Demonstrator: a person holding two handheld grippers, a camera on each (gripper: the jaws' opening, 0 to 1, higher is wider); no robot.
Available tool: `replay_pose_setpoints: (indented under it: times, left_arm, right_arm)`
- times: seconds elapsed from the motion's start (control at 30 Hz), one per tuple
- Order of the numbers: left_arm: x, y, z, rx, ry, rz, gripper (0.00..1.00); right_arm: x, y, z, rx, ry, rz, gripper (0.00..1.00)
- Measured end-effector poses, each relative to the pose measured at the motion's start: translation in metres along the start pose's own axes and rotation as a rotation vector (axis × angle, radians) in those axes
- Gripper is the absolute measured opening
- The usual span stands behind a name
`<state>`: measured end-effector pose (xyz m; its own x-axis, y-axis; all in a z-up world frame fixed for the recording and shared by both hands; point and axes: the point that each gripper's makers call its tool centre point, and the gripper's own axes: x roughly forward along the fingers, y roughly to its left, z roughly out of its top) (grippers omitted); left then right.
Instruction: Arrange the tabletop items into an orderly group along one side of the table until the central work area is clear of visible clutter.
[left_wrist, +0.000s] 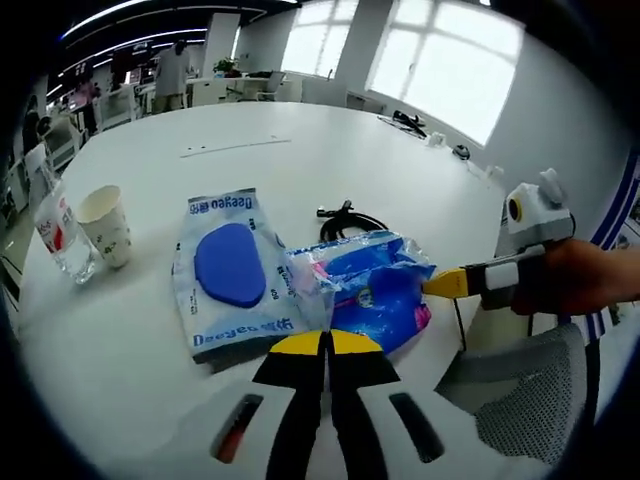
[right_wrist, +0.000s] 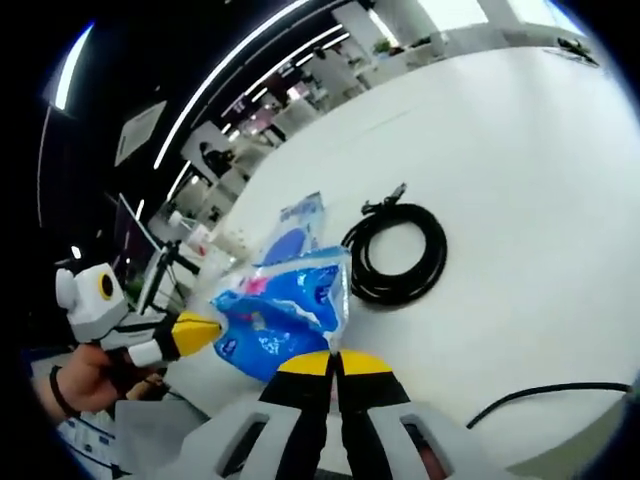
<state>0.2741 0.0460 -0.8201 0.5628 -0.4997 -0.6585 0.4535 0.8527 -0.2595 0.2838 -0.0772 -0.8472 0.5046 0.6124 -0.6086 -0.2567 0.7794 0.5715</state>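
Pinching one edge each, the two grippers hold a crinkled blue plastic pouch (left_wrist: 375, 285) between them above the white table (left_wrist: 300, 170). In the left gripper view, the left gripper (left_wrist: 325, 345) is seen with its yellow-tipped jaws pressed together on the pouch's near clear edge, while the right gripper (left_wrist: 440, 284) comes in from the right, its yellow tip against the pouch's far corner, held by a hand (left_wrist: 585, 275). In the right gripper view, the right gripper (right_wrist: 335, 362) is closed on the transparent seam of the pouch (right_wrist: 285, 315), and the left gripper (right_wrist: 205, 332) is met at the pouch's opposite end. What the pouch holds cannot be made out; only blue and pink printing is seen.

Just beside the pouch lies a flat wet-wipe pack (left_wrist: 228, 275) with a blue oval flap, resting on the table. A coiled black cable (right_wrist: 395, 250) lies behind the pouch. Near the table's left edge a paper cup (left_wrist: 106, 225) stands upright, its inside not visible, and next to it a clear plastic bottle (left_wrist: 55, 225) with a red label is standing.
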Motion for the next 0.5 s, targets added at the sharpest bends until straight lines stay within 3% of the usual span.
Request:
replay_pose_setpoints:
  times: [0.5]
  left_arm:
    - [0.028, -0.016, 0.032, 0.015, -0.011, -0.033, 0.00]
  right_arm:
    - [-0.001, -0.031, 0.049, -0.008, -0.041, -0.029, 0.00]
